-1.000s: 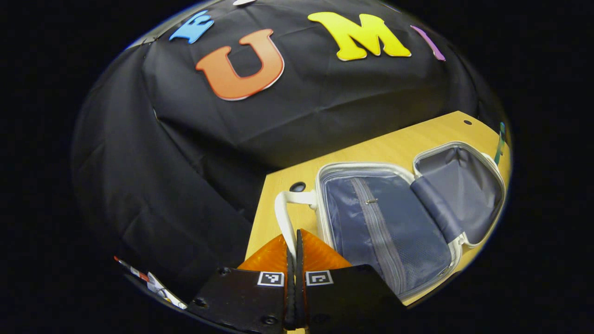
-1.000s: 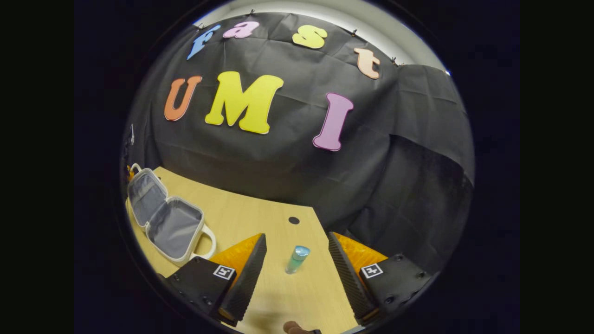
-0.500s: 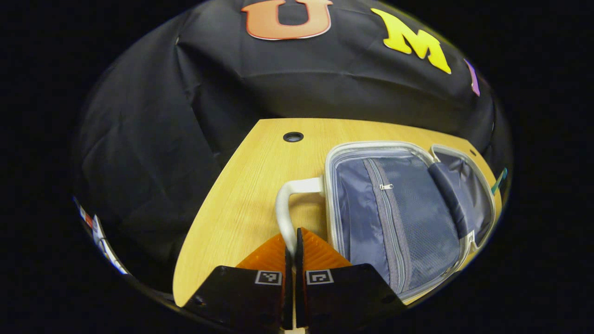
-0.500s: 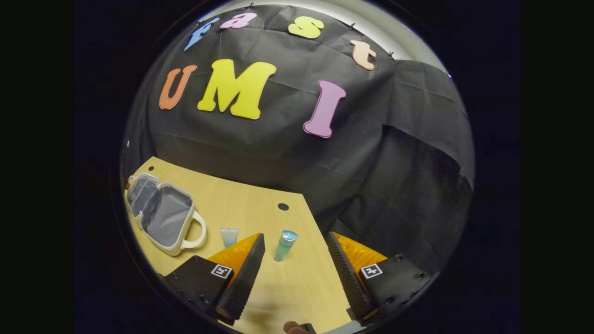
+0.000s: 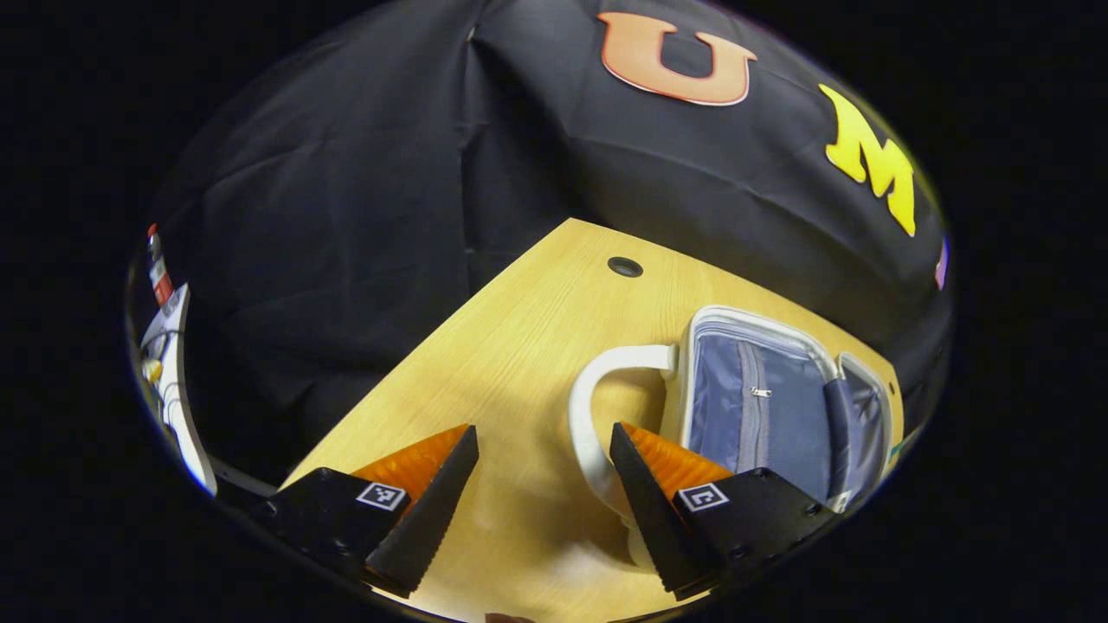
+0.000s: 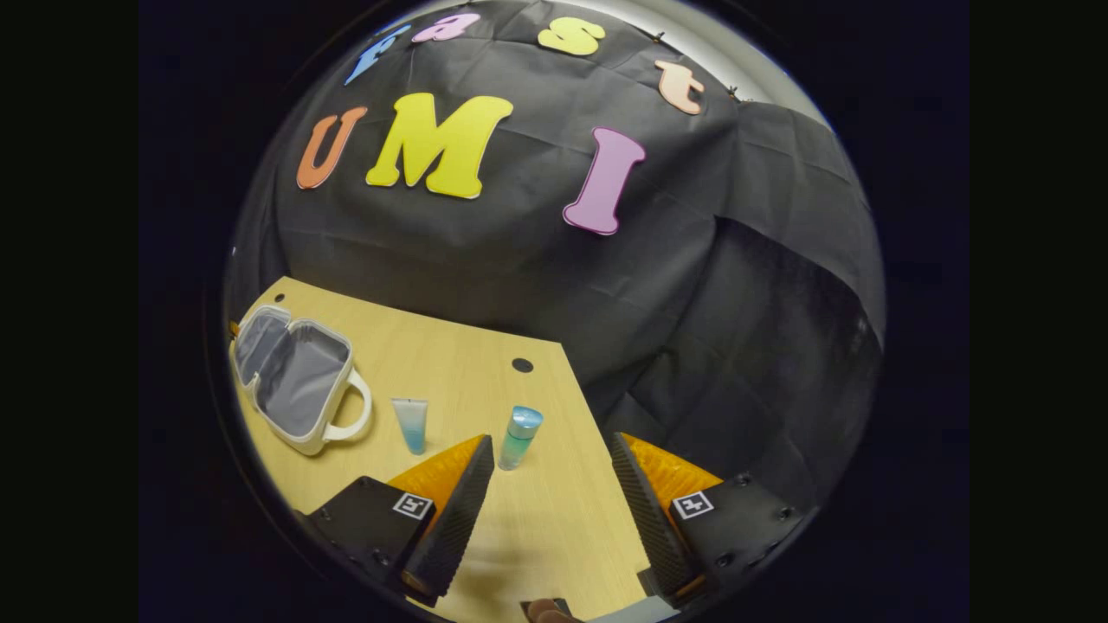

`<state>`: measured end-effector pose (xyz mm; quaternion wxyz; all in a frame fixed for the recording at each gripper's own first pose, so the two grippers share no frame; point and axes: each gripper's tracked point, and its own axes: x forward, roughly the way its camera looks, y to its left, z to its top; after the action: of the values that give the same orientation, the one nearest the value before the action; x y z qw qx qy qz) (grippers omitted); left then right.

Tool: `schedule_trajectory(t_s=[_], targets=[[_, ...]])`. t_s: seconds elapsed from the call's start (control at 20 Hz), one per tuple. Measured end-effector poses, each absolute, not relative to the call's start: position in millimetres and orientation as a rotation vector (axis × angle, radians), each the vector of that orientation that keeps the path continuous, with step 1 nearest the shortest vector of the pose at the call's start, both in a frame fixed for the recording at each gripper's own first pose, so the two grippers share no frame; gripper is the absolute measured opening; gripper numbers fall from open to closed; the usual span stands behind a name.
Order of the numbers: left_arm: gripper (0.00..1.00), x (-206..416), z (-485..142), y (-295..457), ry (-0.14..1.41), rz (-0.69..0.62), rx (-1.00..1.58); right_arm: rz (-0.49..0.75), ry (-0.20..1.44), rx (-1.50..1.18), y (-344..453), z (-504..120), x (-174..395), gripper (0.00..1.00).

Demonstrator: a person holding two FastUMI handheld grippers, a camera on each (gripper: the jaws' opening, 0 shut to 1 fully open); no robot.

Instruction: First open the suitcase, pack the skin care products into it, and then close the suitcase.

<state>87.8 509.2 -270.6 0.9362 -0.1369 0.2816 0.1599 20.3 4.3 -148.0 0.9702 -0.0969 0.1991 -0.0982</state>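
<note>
Now the case [image 5: 779, 407] lies open flat on the table [image 5: 511, 346], both halves showing their blue-grey lining, a zipped mesh pocket on the nearer half in the left gripper view. Its white handle [image 5: 593, 407] loops out toward the left gripper [image 5: 541, 472], whose fingers stand spread wide apart; the handle's curve passes just beside the right-hand finger [image 5: 645, 497], and I cannot tell whether they touch. Nothing sits between the fingers but bare wood. A round hole [image 5: 624, 266] marks the table near its far corner.

In the right gripper view the case [image 6: 294, 381] sits open at the far left of the table [image 6: 537, 536], handle [image 6: 355, 411] pointing right. Near it lies a small tube [image 6: 410, 424], pale with a blue end, flat on the wood. Just right of that stands a bottle [image 6: 519, 437], blue-capped with greenish contents, upright, just beyond the left-hand fingertip. Both products are outside the case. The right gripper [image 6: 554, 493] is spread wide, holding nothing, with the bottle a little left of its gap
</note>
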Motion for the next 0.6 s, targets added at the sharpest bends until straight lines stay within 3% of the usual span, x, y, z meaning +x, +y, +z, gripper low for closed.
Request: schedule_trajectory(t_s=[0.25,0.6], targets=[[0.98,72,-200,459,0.447,0.271,-0.226,-0.145,0.403,-0.187,1,-157,36,0.82],[0.98,86,-139,295,0.336,0.044,-0.182,-0.048,0.365,-0.189,-8,-153,53,0.82]])
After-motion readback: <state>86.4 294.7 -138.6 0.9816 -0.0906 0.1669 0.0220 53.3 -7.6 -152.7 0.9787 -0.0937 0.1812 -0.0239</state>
